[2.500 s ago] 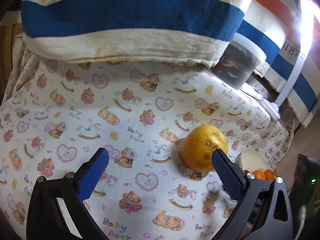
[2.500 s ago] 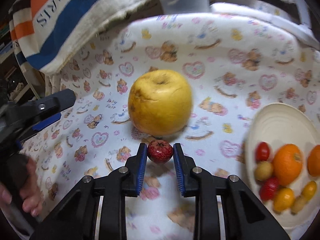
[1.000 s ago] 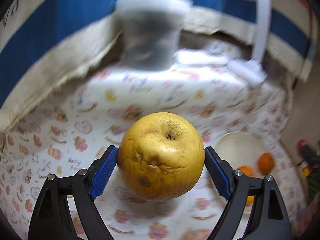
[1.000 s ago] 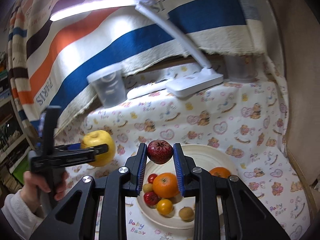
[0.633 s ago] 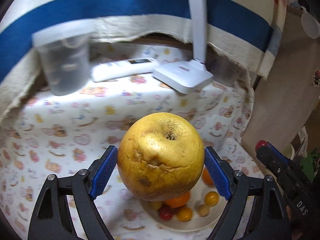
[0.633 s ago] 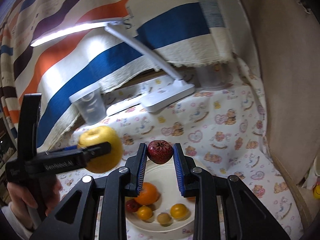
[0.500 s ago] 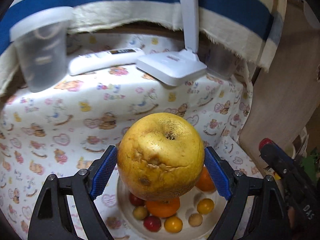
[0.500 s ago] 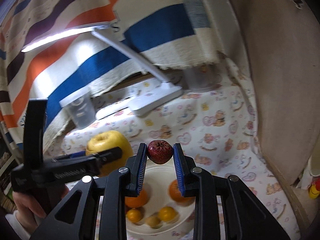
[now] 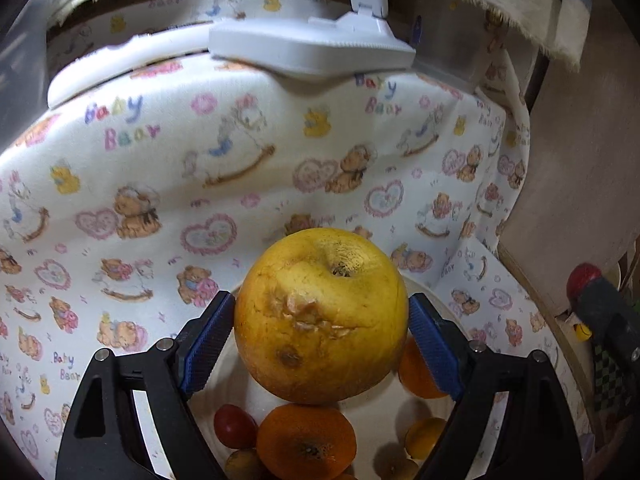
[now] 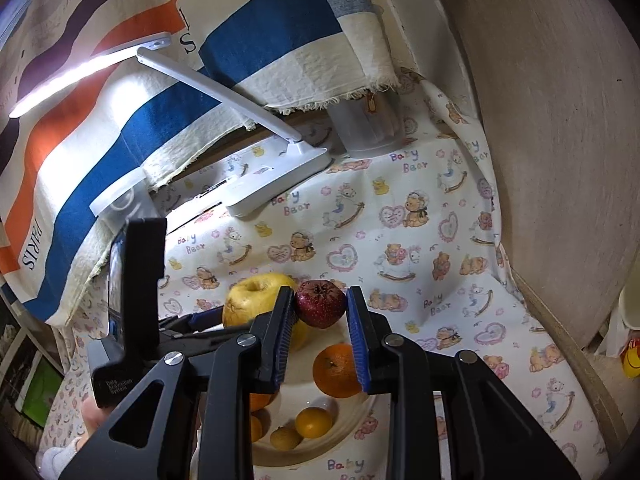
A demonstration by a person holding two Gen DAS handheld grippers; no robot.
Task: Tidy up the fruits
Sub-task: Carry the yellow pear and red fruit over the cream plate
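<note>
Warm, uneven indoor light fills both fisheye views, with dark vignetted corners and strong barrel bending toward the rims. In the right wrist view the lit bar of the desk lamp [image 10: 86, 76] blows out to pure white and spills glare over the striped cloth [image 10: 120, 136] behind it. The printed tablecloth [image 9: 240, 152] is bright and soft in focus near the top of the left wrist view, its lettering smeared. The yellow fruit [image 9: 320, 316] is sharp, evenly lit, and throws a shadow on the plate [image 9: 376, 420] beneath. The lower edges fall dim.
</note>
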